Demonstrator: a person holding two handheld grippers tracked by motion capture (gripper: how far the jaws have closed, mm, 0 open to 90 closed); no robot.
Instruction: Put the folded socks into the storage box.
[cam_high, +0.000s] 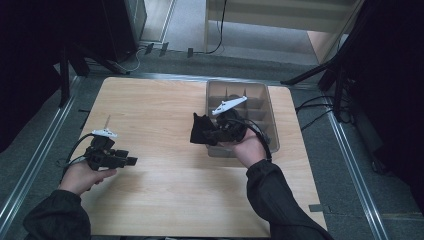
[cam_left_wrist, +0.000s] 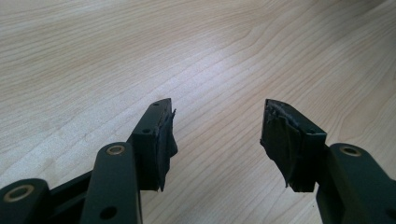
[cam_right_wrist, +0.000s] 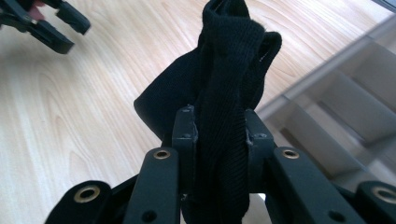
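Right gripper (cam_right_wrist: 219, 135): jaws clamped on a black knitted cloth (cam_right_wrist: 224, 84), which rises bunched between them and hangs clear above the wooden table (cam_high: 165, 200). In the high view, the right gripper (cam_high: 212, 132) is held by the right hand (cam_high: 250, 147) at the near left edge of a grey compartmented tray (cam_high: 270, 107) standing on the table's far right part; the cloth (cam_high: 201, 129) projects leftward over bare wood. The cloth may be a sock, though its folded shape prevents certainty. Left gripper (cam_left_wrist: 217, 128): jaws spread apart, nothing between them, bare wood grain below. In the high view it (cam_high: 127, 161) sits in the left hand (cam_high: 87, 175) near the table's left edge, well apart from the cloth.
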